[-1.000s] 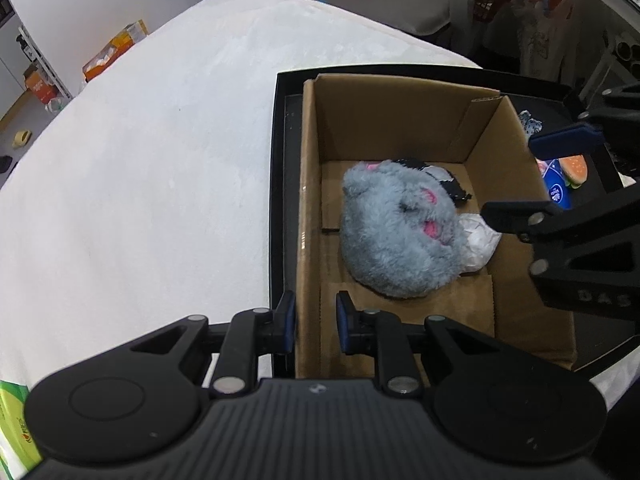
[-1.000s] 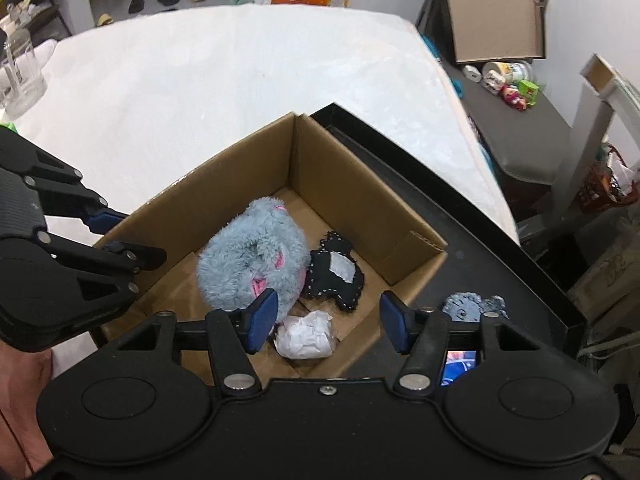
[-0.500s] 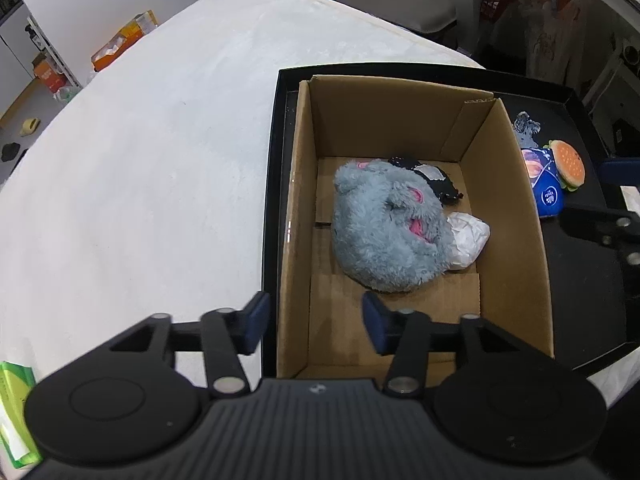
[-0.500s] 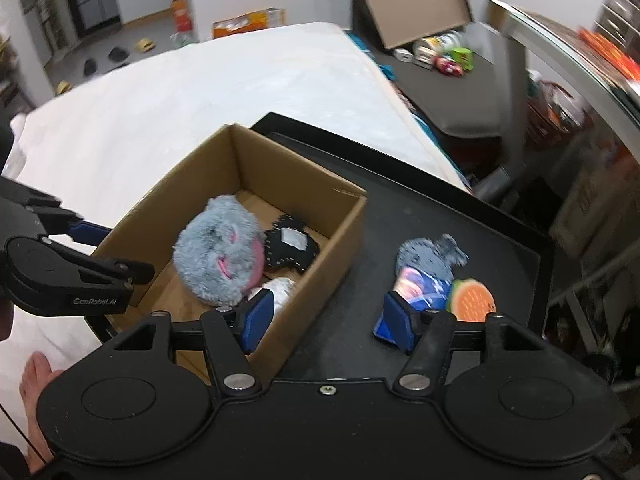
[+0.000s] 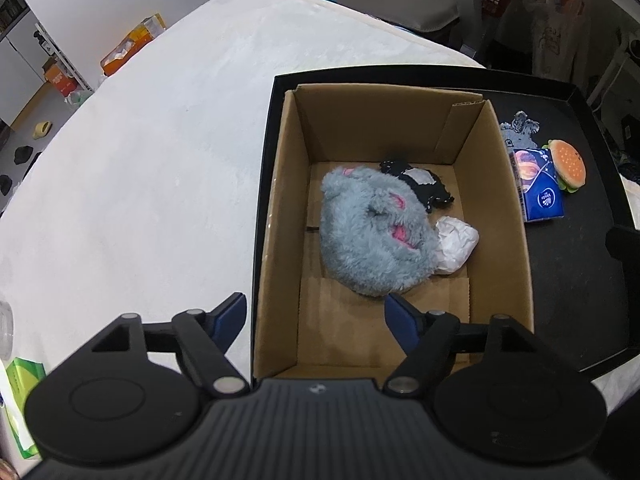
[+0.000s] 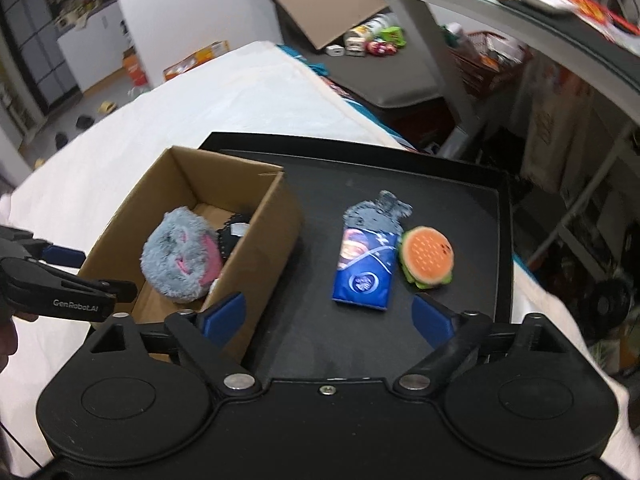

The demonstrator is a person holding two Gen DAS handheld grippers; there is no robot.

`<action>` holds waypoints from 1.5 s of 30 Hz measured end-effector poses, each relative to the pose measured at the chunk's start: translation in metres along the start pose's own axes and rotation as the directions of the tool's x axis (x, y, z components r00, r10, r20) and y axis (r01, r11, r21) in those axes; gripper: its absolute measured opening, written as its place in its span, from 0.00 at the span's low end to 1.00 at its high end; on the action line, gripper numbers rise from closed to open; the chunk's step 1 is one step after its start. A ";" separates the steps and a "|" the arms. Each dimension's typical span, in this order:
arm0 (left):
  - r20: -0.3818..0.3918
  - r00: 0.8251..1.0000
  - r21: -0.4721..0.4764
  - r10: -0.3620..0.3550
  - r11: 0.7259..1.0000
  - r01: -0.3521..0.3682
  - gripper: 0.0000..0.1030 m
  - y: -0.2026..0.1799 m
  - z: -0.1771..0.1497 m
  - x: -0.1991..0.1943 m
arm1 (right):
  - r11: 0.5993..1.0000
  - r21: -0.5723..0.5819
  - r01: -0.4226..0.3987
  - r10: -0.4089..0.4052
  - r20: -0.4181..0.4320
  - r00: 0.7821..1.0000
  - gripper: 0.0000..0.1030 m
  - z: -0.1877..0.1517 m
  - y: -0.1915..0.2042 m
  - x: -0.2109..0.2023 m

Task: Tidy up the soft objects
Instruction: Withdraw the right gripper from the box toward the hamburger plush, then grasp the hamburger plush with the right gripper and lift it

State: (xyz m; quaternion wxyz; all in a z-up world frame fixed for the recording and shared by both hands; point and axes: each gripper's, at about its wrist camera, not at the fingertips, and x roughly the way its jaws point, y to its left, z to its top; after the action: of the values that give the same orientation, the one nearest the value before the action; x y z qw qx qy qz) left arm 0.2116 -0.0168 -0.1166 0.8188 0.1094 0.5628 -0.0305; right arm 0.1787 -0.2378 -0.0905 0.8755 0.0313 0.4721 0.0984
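A cardboard box (image 5: 280, 216) (image 6: 264, 248) stands in the left part of a black tray (image 5: 580, 312) (image 6: 460, 208). In it lie a fluffy grey plush (image 5: 372, 236) (image 6: 180, 256), a black-and-white soft piece (image 5: 420, 186) and a white crumpled wad (image 5: 456, 244). On the tray to its right lie a blue tissue pack (image 6: 366, 266) (image 5: 538, 186), a burger plush (image 6: 426, 256) (image 5: 568, 164) and a grey cloth piece (image 6: 380, 212) (image 5: 518, 128). My left gripper (image 5: 316, 320) is open and empty over the box's near edge. My right gripper (image 6: 328, 312) is open and empty, just short of the tissue pack.
The tray lies on a white padded surface (image 5: 140, 160). A green pack (image 5: 20, 392) sits at its near left edge. My left gripper's arm (image 6: 60, 292) shows at the left of the right wrist view. Shelves and clutter stand behind and to the right.
My left gripper has opened from nearly shut and drawn back. My right gripper has swung right, away from the box, toward the tissue pack and burger plush.
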 end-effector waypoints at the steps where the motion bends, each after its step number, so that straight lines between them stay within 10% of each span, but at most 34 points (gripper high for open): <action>1: 0.003 1.000 0.002 0.005 1.000 -0.005 0.77 -0.001 0.001 0.000 | 1.000 0.019 -0.004 0.004 0.000 1.000 0.91 -0.002 -0.005 0.000; 24: -0.026 0.998 0.018 0.051 0.999 -0.051 0.81 -0.020 0.015 0.018 | 0.977 0.215 -0.002 -0.002 0.019 1.000 0.99 -0.019 -0.059 0.030; 45: -0.044 0.997 0.024 0.059 0.998 -0.058 0.81 -0.022 0.027 0.036 | 0.966 0.254 0.051 -0.050 -0.011 0.999 0.66 -0.001 -0.086 0.080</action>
State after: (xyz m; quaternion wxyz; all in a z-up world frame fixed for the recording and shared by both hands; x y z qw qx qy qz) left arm 0.2455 -0.0411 -0.1438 0.8051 0.1359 0.5772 -0.0102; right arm 0.2335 -0.3060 -0.1694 0.8653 0.1310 0.4836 0.0150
